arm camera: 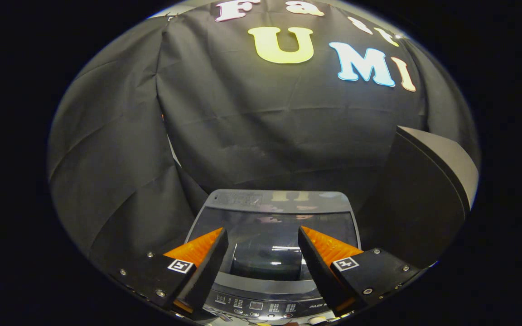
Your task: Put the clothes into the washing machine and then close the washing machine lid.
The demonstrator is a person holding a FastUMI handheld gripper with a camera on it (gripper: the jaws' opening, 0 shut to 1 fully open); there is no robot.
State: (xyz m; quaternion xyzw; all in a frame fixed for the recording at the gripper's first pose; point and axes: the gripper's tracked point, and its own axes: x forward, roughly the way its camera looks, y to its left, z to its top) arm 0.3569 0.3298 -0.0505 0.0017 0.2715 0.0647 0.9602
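A top-loading washing machine (270,213) stands below and just ahead of my fingers, its dark glass lid (272,235) lying flat and shut over the tub. Its control panel (261,305) with small buttons runs along the near edge, between and under the fingertips. My gripper (263,237) hovers above the lid, open, with nothing between its fingers. No clothes are to be seen through the reflective lid.
A dark grey slanted panel or box (428,190) rises to the right of the machine, close to the right finger. Black cloth walls close in behind and to the left of the machine.
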